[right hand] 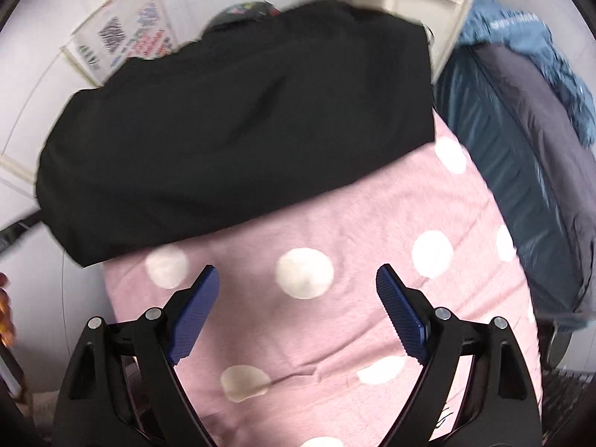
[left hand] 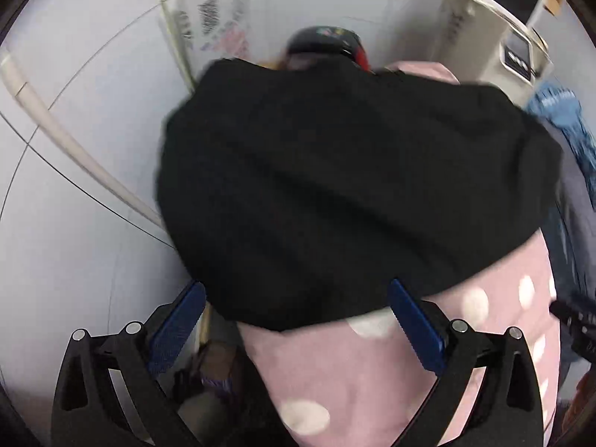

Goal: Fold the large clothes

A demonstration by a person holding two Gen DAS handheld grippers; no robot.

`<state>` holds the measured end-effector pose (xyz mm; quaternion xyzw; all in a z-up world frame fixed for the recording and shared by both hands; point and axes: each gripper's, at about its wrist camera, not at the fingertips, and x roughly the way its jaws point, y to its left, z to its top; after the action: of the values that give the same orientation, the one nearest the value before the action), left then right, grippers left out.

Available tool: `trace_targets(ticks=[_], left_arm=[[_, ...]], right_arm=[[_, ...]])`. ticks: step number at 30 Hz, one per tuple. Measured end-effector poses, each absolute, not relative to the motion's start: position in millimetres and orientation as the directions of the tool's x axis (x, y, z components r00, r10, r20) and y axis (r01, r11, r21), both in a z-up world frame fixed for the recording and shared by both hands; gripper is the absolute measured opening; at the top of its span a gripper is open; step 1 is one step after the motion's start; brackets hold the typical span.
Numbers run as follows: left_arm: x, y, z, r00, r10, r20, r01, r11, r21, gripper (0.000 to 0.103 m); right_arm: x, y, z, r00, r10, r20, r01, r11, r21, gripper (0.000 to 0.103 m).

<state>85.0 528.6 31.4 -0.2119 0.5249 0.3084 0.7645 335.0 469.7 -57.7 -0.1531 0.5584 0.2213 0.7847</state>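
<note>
Black garment (right hand: 238,134) lies folded just ahead of our wide-open, empty left gripper (left hand: 296,309) and right gripper (right hand: 297,290), no legible writing.

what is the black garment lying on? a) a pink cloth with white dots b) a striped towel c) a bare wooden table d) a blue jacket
a: the black garment lies folded on the pink cloth with white dots, which shows past its near edge in both views.
</note>
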Motion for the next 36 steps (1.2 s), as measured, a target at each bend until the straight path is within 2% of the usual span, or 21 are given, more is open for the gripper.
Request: trace_targets(ticks=[4, 6, 7, 11, 15, 36], left_arm=[[87, 503, 45, 0.233, 0.282, -0.931, -0.69, 0.723, 0.046, 0.097], [82, 495, 55, 0.234, 0.316, -0.919, -0.682, 0.727, 0.076, 0.097], [83, 499, 55, 0.245, 0.315, -0.917, -0.68, 0.73, 0.07, 0.097], [82, 500, 69, 0.257, 0.317, -0.913, -0.685, 0.726, 0.059, 0.097], [88, 497, 65, 0.222, 0.336, -0.915, -0.667, 0.737, 0.109, 0.097], [88, 502, 55, 0.204, 0.3, -0.932, -0.673, 0.734, 0.089, 0.097]], right_arm=[[318, 490, -29, 0.36, 0.156, -0.92, -0.567, 0.819, -0.083, 0.085], [315, 502, -14, 0.377, 0.167, -0.911, -0.588, 0.803, -0.096, 0.095], [314, 505, -9, 0.381, 0.177, -0.908, -0.595, 0.798, -0.094, 0.095], [318, 515, -1, 0.381, 0.181, -0.906, -0.601, 0.794, -0.094, 0.095], [319, 524, 1, 0.357, 0.191, -0.915, -0.612, 0.788, -0.074, 0.095], [315, 542, -9, 0.337, 0.171, -0.926, -0.64, 0.763, -0.092, 0.095]])
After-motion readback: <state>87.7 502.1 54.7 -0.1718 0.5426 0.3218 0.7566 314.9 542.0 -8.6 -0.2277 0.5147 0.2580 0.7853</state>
